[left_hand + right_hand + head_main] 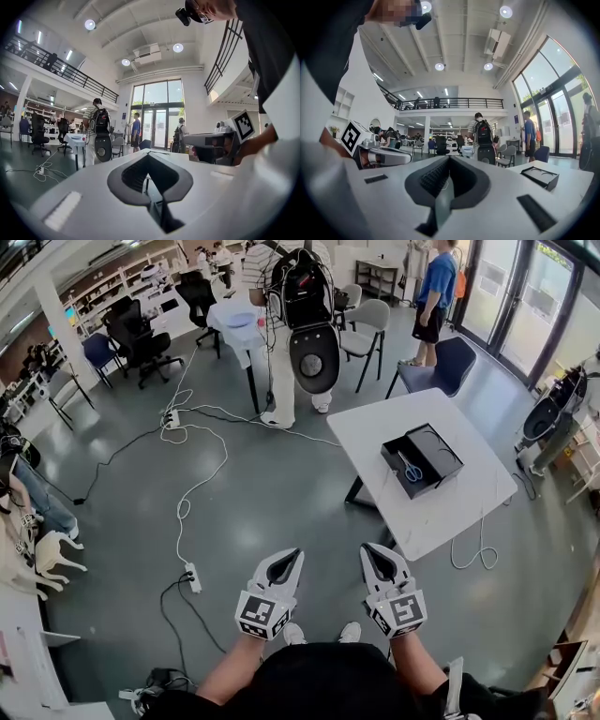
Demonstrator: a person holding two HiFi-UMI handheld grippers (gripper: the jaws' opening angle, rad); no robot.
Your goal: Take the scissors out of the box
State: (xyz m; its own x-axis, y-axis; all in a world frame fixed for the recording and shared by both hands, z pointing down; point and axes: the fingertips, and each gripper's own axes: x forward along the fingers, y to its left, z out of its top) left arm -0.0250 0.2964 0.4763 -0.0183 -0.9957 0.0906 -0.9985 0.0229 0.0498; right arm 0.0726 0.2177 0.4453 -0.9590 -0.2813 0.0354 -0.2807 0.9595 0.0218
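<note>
Nearest, bottom of the head view: white plastic left gripper point(287, 557) with a marker cube, held out over the grey floor point(281, 484). Jaws together at the tips, nothing between them. Looks the same along the left gripper point(147, 153) in its own view: tips meet, cavity behind them empty.

Just beside it, to the right: matching white plastic right gripper point(373, 551), also pointing forward. Jaws closed tip to tip on nothing, as seen on the right gripper point(450, 157) in its own view.

Below and between the two: pair of white shoes point(323, 634) on the floor.

Left of the grippers: white power strip point(192, 576) with a white cable running away across the floor.

Ahead and to the right, well apart from both grippers: white square-topped bench point(441, 517). Carries an open black rectangular box point(392, 463) with two halves side by side. Also visible from the right gripper view, box point(540, 177) on bench point(574, 180).

Inside the half nearer the grippers: blue-handled metal scissors point(411, 470), lying flat, not yet taken out.

Farther off: person with a black backpack point(305, 296) by a grey chair point(367, 320), person in a blue shirt point(437, 282) near the glass doors.
</note>
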